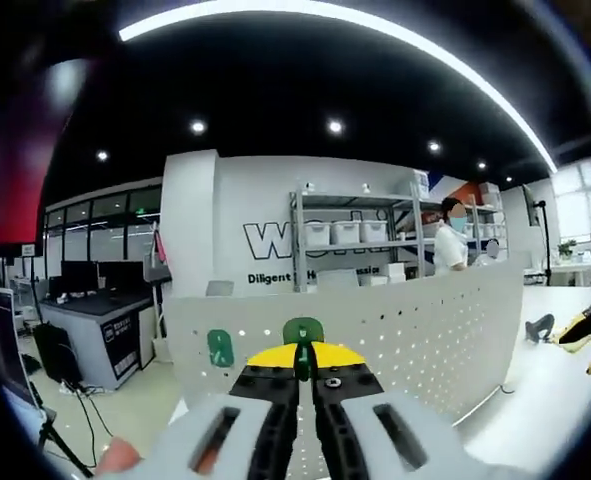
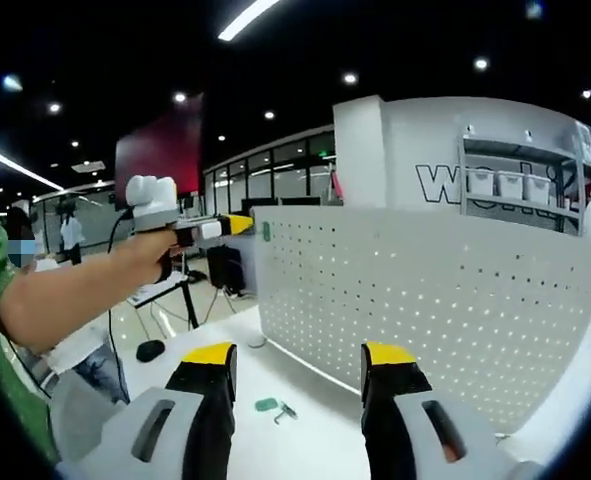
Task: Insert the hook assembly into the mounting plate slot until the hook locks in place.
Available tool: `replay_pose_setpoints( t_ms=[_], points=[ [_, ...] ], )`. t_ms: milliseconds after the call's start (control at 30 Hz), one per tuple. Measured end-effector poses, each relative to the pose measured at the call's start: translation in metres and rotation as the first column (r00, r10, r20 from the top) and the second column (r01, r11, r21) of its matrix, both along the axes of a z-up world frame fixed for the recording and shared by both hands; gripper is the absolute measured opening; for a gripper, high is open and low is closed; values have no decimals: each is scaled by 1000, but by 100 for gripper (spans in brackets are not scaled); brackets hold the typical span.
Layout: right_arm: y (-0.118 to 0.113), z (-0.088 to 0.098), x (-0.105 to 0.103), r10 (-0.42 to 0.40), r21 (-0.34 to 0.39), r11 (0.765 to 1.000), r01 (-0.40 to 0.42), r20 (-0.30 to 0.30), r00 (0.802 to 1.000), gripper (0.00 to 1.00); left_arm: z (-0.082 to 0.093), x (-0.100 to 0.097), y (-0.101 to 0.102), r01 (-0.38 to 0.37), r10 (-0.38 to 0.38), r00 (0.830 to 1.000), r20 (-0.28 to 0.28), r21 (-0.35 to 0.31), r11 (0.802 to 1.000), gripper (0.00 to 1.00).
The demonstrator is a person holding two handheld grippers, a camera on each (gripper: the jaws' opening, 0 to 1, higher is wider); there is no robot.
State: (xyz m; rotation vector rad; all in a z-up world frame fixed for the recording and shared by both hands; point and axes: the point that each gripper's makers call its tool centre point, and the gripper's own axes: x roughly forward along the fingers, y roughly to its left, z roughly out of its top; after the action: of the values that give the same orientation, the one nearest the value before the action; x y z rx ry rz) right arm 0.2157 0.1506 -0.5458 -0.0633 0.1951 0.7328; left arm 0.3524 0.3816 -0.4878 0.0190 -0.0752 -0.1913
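Left gripper view: left gripper [image 1: 305, 362] clenched on a small green hook [image 1: 303, 331], held against the upper edge of the white perforated board [image 1: 425, 330]. Probably light, stiff plastic, smooth enough to twist between the pads. Best pinched low on the stem, tip left free for the slot. Farther left, a second green hook [image 1: 220, 348] on the board face.

Right gripper view: right gripper [image 2: 298, 352] spread wide and empty, above a loose green piece [image 2: 267, 405] on the table [image 2: 305, 445].

Your left tool [image 1: 304, 372] pinches a glossy green plastic hook [image 1: 302, 335] between yellow-tipped black jaws, against the matt white perforated mounting plate [image 2: 425, 290], seemingly painted metal. Below your right tool [image 2: 300, 375], another green plastic hook [image 2: 267, 405] lies on the smooth white table [image 2: 305, 430].
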Motion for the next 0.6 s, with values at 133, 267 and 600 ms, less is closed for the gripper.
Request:
replay_pose_setpoints(
  t_ms=[133, 267, 600],
  points=[
    [-6, 2, 4, -14, -1, 1000, 14, 7, 1000, 51, 2, 12, -2, -19, 19, 1000, 11, 26, 999, 3],
    [-8, 2, 8, -24, -2, 1000, 24, 5, 1000, 51, 1, 25, -1, -34, 33, 999, 15, 35, 999, 3],
    [-5, 6, 15, -24, -13, 1000, 24, 15, 1000, 55, -7, 48, 12, -80, 79, 997, 12, 28, 996, 3]
  ],
)
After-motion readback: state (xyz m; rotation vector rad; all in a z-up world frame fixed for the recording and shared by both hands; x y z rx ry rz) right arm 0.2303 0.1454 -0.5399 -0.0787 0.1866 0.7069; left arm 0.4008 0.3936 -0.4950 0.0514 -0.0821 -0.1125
